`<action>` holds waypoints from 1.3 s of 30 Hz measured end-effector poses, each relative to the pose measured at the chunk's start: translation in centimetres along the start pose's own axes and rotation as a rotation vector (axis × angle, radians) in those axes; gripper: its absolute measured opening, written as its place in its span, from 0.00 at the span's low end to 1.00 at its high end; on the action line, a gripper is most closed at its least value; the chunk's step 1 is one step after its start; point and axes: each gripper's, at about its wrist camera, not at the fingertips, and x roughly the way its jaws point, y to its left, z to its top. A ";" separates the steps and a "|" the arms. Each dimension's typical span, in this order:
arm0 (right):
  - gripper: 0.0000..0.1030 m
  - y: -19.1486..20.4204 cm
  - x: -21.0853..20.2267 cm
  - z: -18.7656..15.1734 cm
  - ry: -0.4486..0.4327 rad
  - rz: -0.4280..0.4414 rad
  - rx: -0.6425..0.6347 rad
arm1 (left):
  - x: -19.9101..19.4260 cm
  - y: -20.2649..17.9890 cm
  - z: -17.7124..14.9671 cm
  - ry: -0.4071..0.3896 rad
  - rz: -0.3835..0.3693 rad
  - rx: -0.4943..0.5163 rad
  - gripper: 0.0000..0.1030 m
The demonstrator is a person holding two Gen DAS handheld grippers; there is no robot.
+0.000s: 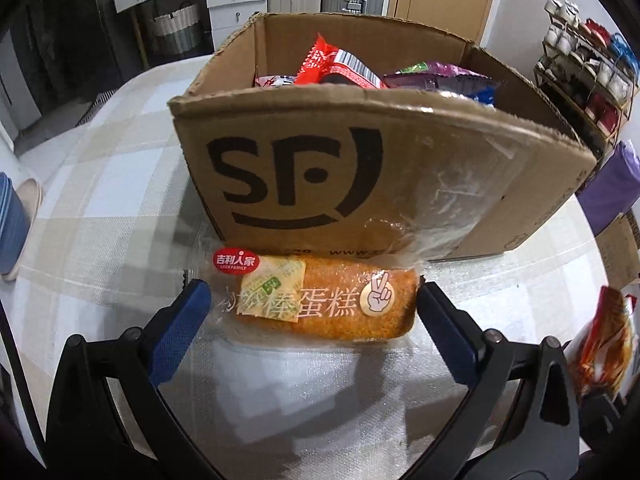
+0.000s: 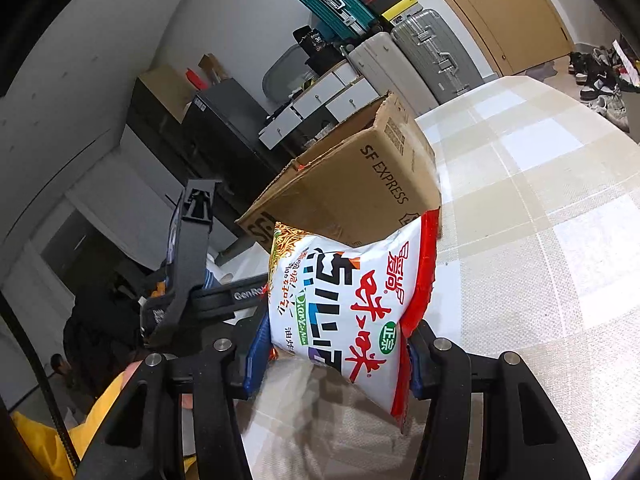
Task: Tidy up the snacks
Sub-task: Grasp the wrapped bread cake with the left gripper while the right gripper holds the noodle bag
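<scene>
An open cardboard SF box [image 1: 360, 176] stands on the checked tablecloth [image 1: 100, 200] and holds several snack packets [image 1: 340, 68]. In the left wrist view my left gripper [image 1: 314, 308] is closed on a clear-wrapped orange cake roll [image 1: 320, 304], held lengthwise between the blue pads just in front of the box's near wall. In the right wrist view my right gripper [image 2: 332, 356] is shut on a white and red noodle-snack bag [image 2: 348, 308], held above the table beside the box [image 2: 360, 184]. That bag also shows at the right edge of the left view [image 1: 600, 340].
A shoe rack [image 1: 588, 80] and a purple thing [image 1: 616, 184] lie right of the box. Suitcases [image 2: 420, 60] and white drawers [image 2: 320, 104] stand behind the table. The left gripper's body [image 2: 192, 264] shows to the left of the bag. The tablecloth [image 2: 540, 240] extends to the right.
</scene>
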 end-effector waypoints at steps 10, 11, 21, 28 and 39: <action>0.53 -0.4 -0.1 0.2 -0.008 0.007 0.022 | -0.2 -1.5 -0.5 -0.014 0.010 0.033 0.93; 0.53 -0.4 -0.1 0.2 -0.007 0.008 0.024 | -0.3 -1.4 -0.6 -0.015 0.012 0.039 0.92; 0.53 -0.6 -0.2 0.2 -0.009 0.008 0.034 | -1.8 -1.8 -2.4 0.046 -0.064 0.044 0.73; 0.53 -0.7 -0.2 0.2 -0.011 0.009 0.042 | -2.8 -1.1 -3.0 0.059 -0.102 0.034 0.59; 0.53 -0.7 -0.2 0.2 -0.013 0.012 0.051 | -4.0 1.7 -1.8 0.090 -0.141 -0.198 0.74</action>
